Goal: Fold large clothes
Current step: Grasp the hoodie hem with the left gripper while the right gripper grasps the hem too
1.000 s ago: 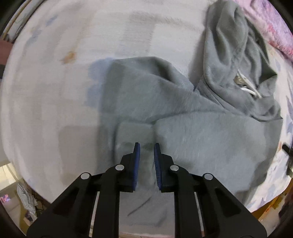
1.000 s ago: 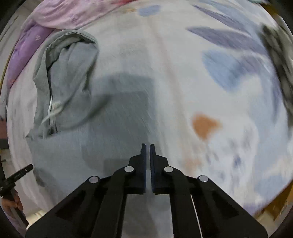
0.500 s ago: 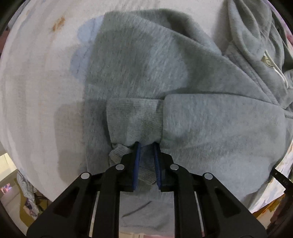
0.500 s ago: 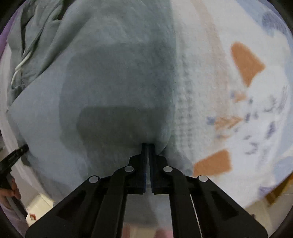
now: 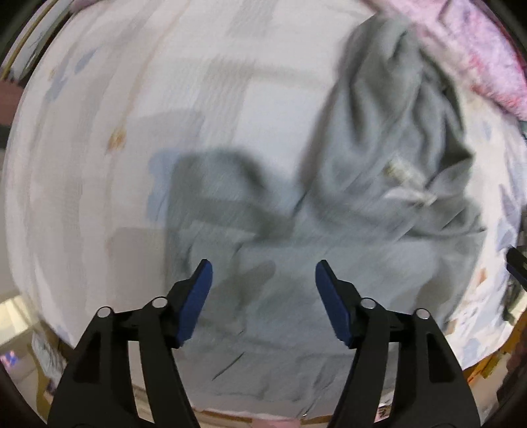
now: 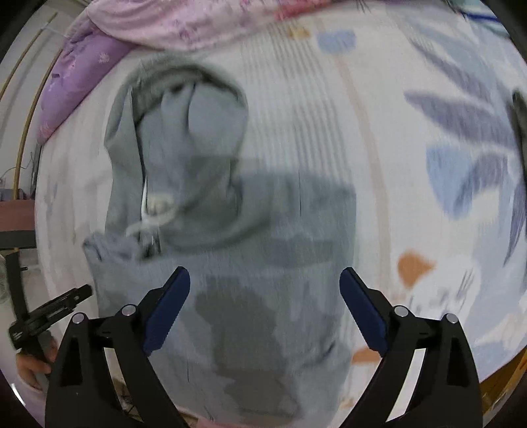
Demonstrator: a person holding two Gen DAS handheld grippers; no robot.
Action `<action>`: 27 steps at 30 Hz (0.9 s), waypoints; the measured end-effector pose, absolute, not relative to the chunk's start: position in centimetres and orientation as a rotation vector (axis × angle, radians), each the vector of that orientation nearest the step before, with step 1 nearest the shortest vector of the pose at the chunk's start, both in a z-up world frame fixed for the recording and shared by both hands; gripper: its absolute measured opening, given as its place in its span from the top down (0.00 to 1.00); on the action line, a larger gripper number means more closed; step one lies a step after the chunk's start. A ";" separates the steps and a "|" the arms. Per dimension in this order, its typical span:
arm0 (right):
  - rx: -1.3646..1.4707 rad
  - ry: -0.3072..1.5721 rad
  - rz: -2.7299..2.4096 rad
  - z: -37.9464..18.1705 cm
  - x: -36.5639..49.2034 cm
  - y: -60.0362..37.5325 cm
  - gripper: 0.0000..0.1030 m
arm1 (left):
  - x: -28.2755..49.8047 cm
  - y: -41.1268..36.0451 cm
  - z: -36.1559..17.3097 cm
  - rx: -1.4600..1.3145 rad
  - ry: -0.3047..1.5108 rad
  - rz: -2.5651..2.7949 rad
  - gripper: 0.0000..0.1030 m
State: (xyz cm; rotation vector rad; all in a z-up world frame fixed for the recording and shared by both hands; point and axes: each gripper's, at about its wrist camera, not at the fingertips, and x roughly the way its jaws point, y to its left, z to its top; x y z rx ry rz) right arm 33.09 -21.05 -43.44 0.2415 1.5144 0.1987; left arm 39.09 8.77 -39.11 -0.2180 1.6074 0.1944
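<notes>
**Both grippers let go above the grey hoodie**

Two sets of jaws are opening, and nothing sits between either pair. The left gripper (image 5: 262, 280) and the right gripper (image 6: 265, 289) both hang over the hoodie (image 5: 329, 256), clear of the cloth.

Just beyond the jaws, the hoodie's body lies on the bedsheet (image 5: 98, 164), already narrowed to a long band. Farther out, its hood (image 6: 184, 131) lies bunched, with a white drawstring (image 6: 154, 220) at the neck. Past the hood, a pink quilt (image 6: 184, 23) edges the bed.

The hoodie looks like thick fleece: soft, limp, fairly heavy, likely to sag and drag when lifted. Doubled edges such as the hem corners or shoulders would give the firmest pinch. Blur hides the folded layers, so the sleeves' exact lie is uncertain.
</notes>
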 end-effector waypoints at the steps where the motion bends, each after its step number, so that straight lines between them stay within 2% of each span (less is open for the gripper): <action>1: 0.255 1.494 0.208 -43.2 34.4 -21.0 0.14 | 40.2 8.3 -38.8 -0.216 1.596 0.175 0.32; 6: 0.247 1.441 0.211 -43.6 40.4 -17.8 0.14 | 47.3 9.1 -38.2 -0.173 1.543 0.096 0.32; 10: 0.246 1.422 0.213 -44.4 44.0 -18.1 0.14 | 52.6 6.2 -38.1 -0.153 1.500 0.043 0.32; 13: 0.248 1.421 0.200 -45.1 45.9 -18.5 0.14 | 55.9 4.1 -39.5 -0.092 1.469 0.032 0.28; 17: 0.252 1.441 0.242 -46.8 48.3 -18.4 0.14 | 59.7 1.6 -43.2 0.001 1.491 -0.009 0.29; 18: 0.242 1.446 0.257 -47.4 49.0 -18.1 0.14 | 60.6 1.2 -44.5 0.035 1.505 -0.013 0.33; 19: 0.232 1.447 0.269 -48.0 49.6 -17.8 0.14 | 61.1 0.8 -45.7 0.081 1.516 -0.021 0.50; 22: 0.217 1.465 0.309 -49.8 51.4 -16.6 0.14 | 62.0 1.0 -47.4 0.164 1.531 -0.027 0.80; 25: 0.269 1.451 0.377 -51.4 53.6 -14.9 0.17 | 62.7 2.5 -46.9 0.141 1.504 -0.023 0.86; 27: 0.306 1.447 0.427 -52.0 54.6 -13.6 0.28 | 63.2 3.5 -45.9 0.135 1.472 -0.022 0.87</action>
